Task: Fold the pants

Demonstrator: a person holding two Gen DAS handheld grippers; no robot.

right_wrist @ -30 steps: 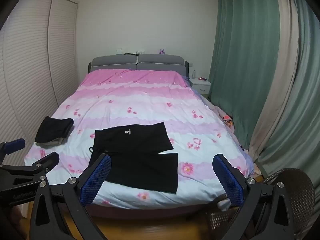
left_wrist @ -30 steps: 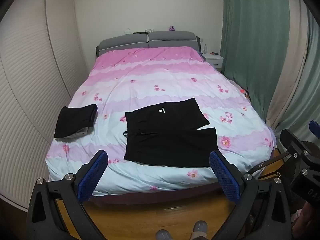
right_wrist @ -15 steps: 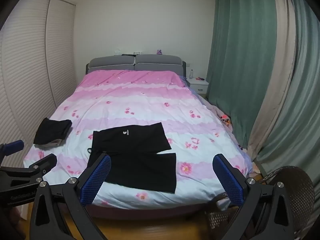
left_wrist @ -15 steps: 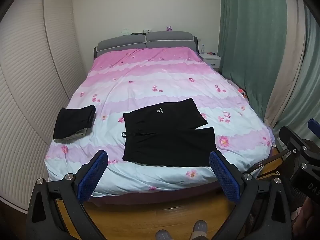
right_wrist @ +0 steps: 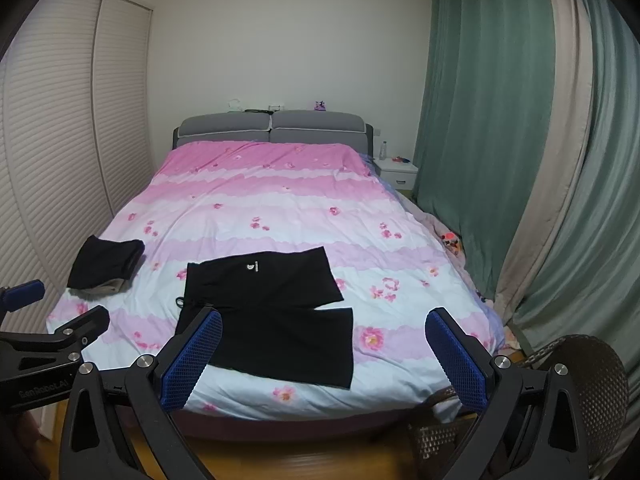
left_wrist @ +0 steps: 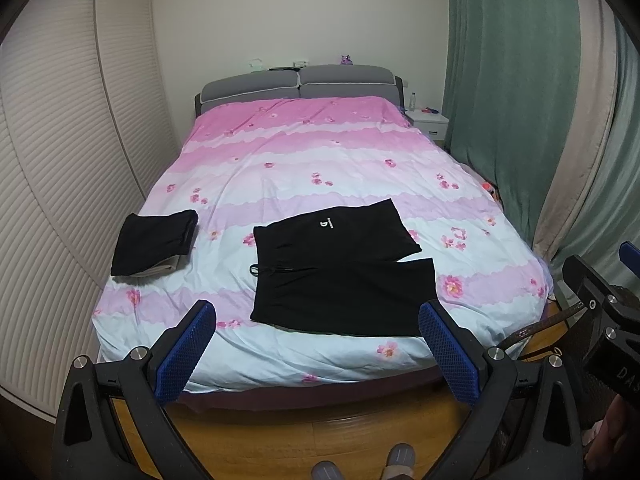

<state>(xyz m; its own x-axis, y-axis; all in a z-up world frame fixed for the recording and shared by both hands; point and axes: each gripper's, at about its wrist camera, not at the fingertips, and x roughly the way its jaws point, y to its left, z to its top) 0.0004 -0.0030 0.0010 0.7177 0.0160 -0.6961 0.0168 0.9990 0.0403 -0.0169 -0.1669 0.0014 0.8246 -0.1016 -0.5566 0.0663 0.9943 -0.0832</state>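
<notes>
Black shorts (left_wrist: 340, 272) lie spread flat near the foot of the bed, waistband to the left, legs to the right; they also show in the right wrist view (right_wrist: 272, 320). My left gripper (left_wrist: 318, 354) is open and empty, held off the foot of the bed, short of the shorts. My right gripper (right_wrist: 324, 360) is open and empty, also short of the bed. Each gripper shows at the edge of the other's view.
The bed (left_wrist: 320, 168) has a pink floral cover. A folded black garment pile (left_wrist: 154, 242) sits at its left edge. Slatted wardrobe doors (left_wrist: 60, 160) stand left, green curtains (left_wrist: 512, 80) right. A wicker basket (right_wrist: 580, 400) stands at the bed's right corner. Wood floor lies below.
Both grippers have backed slightly away from the bed; the shorts look a little smaller and farther. Jaws stay open.
</notes>
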